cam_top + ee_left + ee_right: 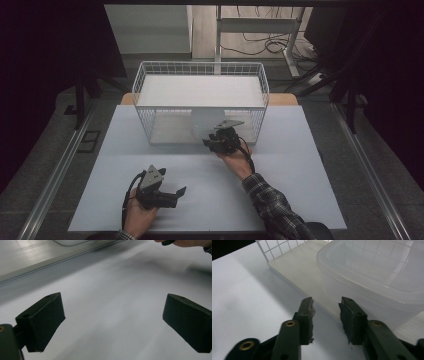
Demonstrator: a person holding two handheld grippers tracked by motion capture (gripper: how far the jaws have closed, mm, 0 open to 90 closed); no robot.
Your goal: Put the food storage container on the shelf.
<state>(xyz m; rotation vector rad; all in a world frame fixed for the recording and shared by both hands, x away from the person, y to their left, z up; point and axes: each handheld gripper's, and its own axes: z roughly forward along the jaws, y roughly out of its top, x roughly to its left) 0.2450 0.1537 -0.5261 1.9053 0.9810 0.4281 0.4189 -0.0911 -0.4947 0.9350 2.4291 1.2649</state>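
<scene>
While a person works from the 6 o'clock edge of the pale surface [300, 165], the high view shows the left tongs [181, 191] low at 7 o'clock, jaws spread and holding nothing. The right tongs [209, 144] reach toward 12 o'clock, at the open front of a white wire basket [200, 67] lying on its side with a board [170, 127] inside.

Seen from the left tongs view, the left tongs [113, 320] stand wide apart over bare surface, with the other hand [187, 242] at 1 o'clock.

Looking along the right tongs [325, 315], the jaws are partly open, gripping nothing, just short of a clear plastic container [374, 277] on the board at 1 o'clock.
</scene>
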